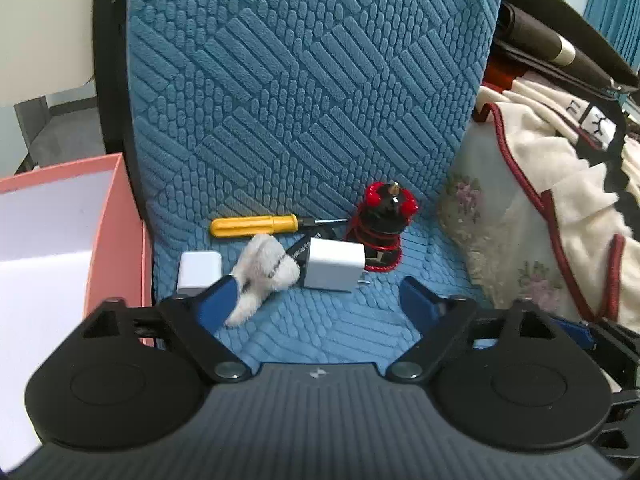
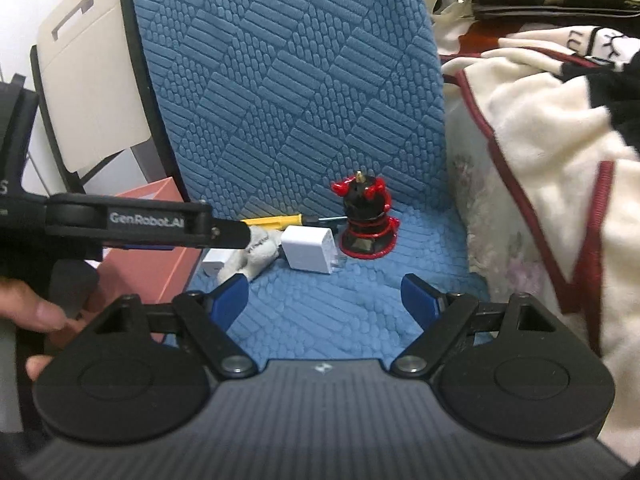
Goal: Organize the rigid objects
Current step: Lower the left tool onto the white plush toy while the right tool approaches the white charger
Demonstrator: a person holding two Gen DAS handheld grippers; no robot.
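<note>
Left tool (image 1: 316, 292) spread wide, gripping nothing, one blue fingertip (image 1: 218, 300) overlapping fluffy white plush toy (image 1: 262, 270). Right tool (image 2: 324, 296) equally wide, empty. On blue textured seat cushion (image 1: 320, 328): two white cube chargers (image 1: 334, 264), yellow-handled screwdriver (image 1: 256, 225), red-and-black figurine (image 1: 382, 226). Pink cardboard box (image 1: 116, 216) interior visible from left wrist only; hand (image 2: 36, 312) from right wrist only.

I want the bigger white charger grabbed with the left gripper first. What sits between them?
Nothing lies squarely between the open left gripper and the charger; bare blue cushion fills the gap. The plush toy touches the charger's left side, against the gripper's left finger.
</note>
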